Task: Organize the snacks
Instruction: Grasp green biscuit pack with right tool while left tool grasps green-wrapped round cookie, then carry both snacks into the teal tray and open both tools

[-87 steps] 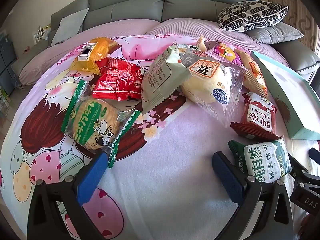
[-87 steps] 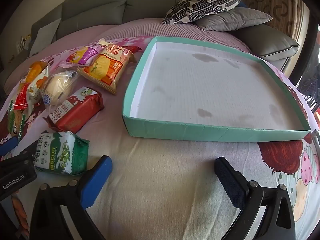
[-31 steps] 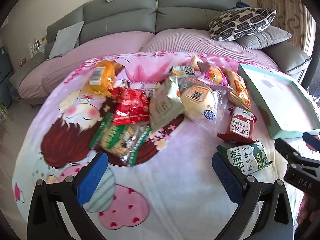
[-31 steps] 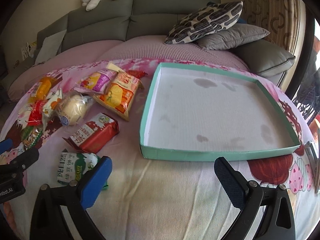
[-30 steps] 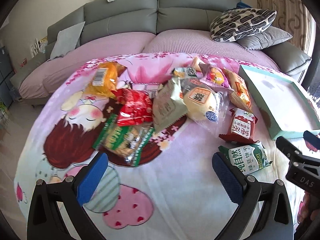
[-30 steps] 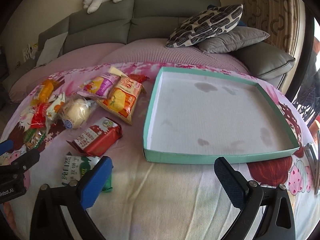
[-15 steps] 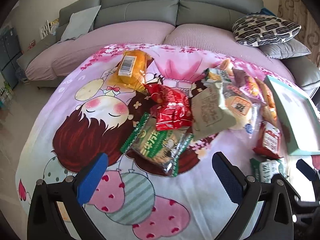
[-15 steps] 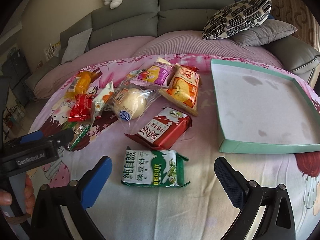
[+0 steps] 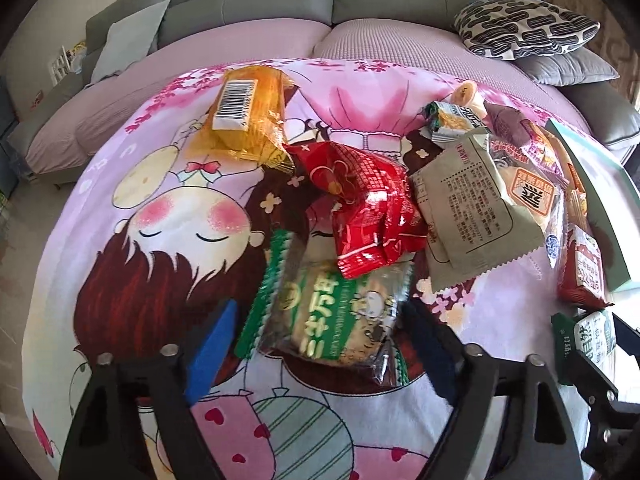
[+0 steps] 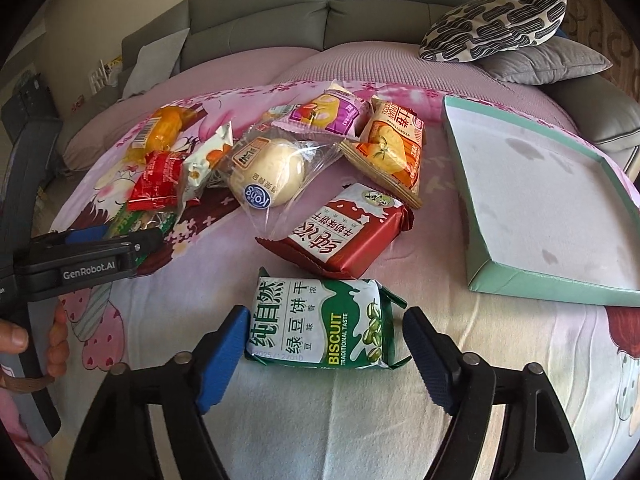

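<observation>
Several snack packets lie on a pink cartoon blanket. My left gripper (image 9: 320, 344) is open, its jaws on either side of a green-edged cookie packet (image 9: 332, 316). A red packet (image 9: 368, 216) overlaps that packet's far edge. My right gripper (image 10: 324, 354) is open, its jaws on either side of a green and white biscuit packet (image 10: 320, 320). A dark red packet (image 10: 340, 236) lies just beyond it. An empty teal tray (image 10: 536, 276) sits to the right.
A bun in clear wrap (image 10: 268, 176), an orange cracker packet (image 10: 392, 152), a purple packet (image 10: 324, 114) and a yellow packet (image 9: 244, 120) lie further back. The left gripper's body (image 10: 80, 264) shows at the left of the right wrist view. A grey sofa with cushions (image 10: 492, 28) stands behind.
Both grippers have moved down and forward. The left one has come over the cookie packet and the right one over the green biscuit packet. Both stay open.
</observation>
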Available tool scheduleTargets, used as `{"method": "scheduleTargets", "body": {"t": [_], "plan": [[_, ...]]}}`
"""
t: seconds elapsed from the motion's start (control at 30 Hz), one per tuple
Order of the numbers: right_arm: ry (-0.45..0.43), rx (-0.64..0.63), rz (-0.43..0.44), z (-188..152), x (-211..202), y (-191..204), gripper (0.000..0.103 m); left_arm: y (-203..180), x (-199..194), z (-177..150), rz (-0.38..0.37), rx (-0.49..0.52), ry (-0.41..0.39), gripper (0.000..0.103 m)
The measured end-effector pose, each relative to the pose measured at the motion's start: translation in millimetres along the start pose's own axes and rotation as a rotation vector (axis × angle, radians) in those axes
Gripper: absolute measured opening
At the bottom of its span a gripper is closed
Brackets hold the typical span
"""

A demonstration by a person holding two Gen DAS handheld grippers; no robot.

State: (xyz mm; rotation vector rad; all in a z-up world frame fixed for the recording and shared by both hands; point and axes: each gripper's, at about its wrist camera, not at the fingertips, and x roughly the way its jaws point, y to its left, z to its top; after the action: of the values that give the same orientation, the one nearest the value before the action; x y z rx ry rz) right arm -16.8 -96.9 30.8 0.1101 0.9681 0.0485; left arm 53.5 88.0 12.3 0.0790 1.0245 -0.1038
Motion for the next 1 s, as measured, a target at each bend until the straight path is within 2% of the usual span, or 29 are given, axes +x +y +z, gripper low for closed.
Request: {"method": "scheduleTargets", "body": {"t": [0.07, 0.17, 0.4, 0.8, 1.0], "plan": [[-0.003, 0.003, 0.003, -1, -1, -1, 0.077, -2, -1, 1, 0.001, 0.009, -0.003, 0.077], [-0.007, -0.006, 0.001, -1, -3, 0, 0.075, -2, -3, -1, -0.021, 0.007, -0.003, 0.065], [-0.027, -0.021, 0.008, 0, -9, 1, 0.071, -1, -15, -7, -0.047, -0.016, -0.024, 0.053], [-0.078, -0.041, 0.014, 1, -21, 1, 0.070, 5, -36, -23, -0.060, -0.067, -0.024, 0.052], [-0.134, -0.037, 0.022, 4, -38, -3, 0.070, 14, -65, -28, -0.071, -0.109, -0.065, 0.052]]}}
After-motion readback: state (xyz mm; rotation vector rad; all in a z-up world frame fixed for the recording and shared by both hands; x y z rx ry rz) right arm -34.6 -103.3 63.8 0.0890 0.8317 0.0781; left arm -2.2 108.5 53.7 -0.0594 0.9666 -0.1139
